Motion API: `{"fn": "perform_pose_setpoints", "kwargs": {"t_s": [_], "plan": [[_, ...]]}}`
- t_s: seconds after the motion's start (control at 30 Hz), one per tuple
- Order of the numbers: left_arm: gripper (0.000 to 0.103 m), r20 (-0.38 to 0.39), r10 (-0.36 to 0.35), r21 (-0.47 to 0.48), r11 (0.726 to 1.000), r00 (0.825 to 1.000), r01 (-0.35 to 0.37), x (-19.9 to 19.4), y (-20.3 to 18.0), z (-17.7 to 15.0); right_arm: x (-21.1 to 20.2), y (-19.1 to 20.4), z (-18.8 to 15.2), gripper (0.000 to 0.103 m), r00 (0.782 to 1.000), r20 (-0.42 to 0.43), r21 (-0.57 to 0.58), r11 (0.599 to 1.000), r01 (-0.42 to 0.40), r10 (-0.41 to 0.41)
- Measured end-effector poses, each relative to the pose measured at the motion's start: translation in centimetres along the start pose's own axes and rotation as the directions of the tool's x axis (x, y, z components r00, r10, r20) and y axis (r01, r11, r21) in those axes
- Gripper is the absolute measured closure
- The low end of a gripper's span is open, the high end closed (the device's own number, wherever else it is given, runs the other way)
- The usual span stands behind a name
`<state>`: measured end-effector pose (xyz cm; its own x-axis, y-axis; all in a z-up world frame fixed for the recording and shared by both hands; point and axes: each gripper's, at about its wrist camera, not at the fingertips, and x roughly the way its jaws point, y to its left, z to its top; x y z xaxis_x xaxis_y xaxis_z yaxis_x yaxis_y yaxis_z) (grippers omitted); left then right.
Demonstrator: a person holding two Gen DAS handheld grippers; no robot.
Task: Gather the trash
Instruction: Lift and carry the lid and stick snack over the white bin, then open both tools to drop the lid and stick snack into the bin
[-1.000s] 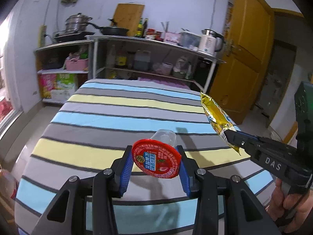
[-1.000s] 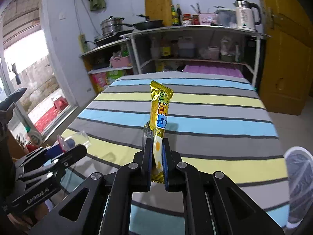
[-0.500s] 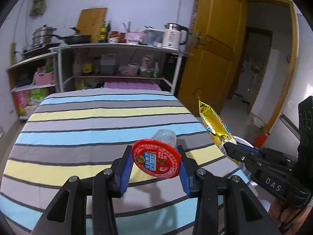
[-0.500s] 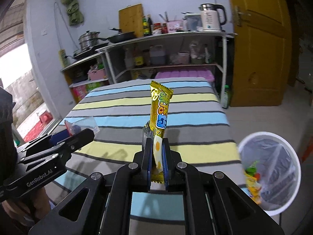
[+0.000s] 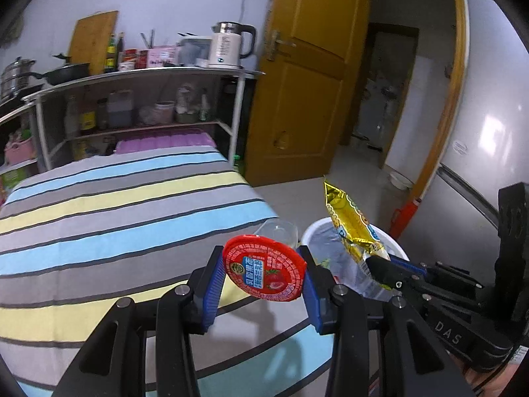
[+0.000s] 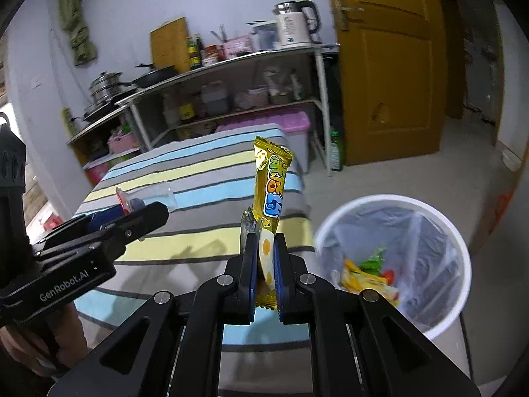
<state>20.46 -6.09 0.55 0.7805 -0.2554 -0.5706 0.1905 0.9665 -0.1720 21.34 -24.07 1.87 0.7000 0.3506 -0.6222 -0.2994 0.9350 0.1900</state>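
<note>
My left gripper (image 5: 261,268) is shut on a clear plastic jelly cup with a red foil lid (image 5: 264,271), held above the table's right edge. The cup also shows in the right wrist view (image 6: 145,197). My right gripper (image 6: 265,258) is shut on a yellow snack wrapper (image 6: 269,185) that stands upright. The wrapper shows in the left wrist view (image 5: 350,225) over the bin. A white trash bin (image 6: 439,218) lined with a clear bag stands on the floor right of the table, with wrappers inside. It also shows in the left wrist view (image 5: 314,231).
A table with a striped cloth (image 5: 115,218) fills the left. Behind it stands a metal shelf (image 5: 132,76) with a kettle, bottles and pans. A yellow door (image 5: 314,82) is at the right, with an open doorway beside it.
Both grippers have swung right, from over the table toward the bin, each still holding its piece of trash. The bin has come into view.
</note>
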Motion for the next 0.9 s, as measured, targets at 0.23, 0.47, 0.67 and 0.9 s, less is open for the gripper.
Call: {"fn": "perform_pose_setpoints", "kwargs": {"t_s": [0.23,0.47,0.67,0.9], "plan": [[0.060,-0.046,-0.061,0.047,0.997,0.997,0.063,3.5,-3.6,0.3,-0.3,-4.7,-0.7,0.094,0.998,-0.017,0.080,0.994,0.069,-0.068],[0.060,-0.115,-0.101,0.072,0.991,0.988,0.110,7.4,-6.3,0.4,-0.1,-8.0,-1.3,0.094,0.992,-0.053,0.140,0.983,0.119,-0.112],[0.060,-0.167,-0.127,0.091,0.985,0.978,0.144,10.3,-8.3,0.1,0.7,-9.8,-2.1,0.094,0.988,-0.101,0.184,0.974,0.135,-0.118],[0.060,-0.228,-0.145,0.092,0.981,0.963,0.169,13.0,-9.1,-0.4,1.9,-11.3,-3.1,0.088,0.981,-0.161,0.220,0.965,0.141,-0.106]]}}
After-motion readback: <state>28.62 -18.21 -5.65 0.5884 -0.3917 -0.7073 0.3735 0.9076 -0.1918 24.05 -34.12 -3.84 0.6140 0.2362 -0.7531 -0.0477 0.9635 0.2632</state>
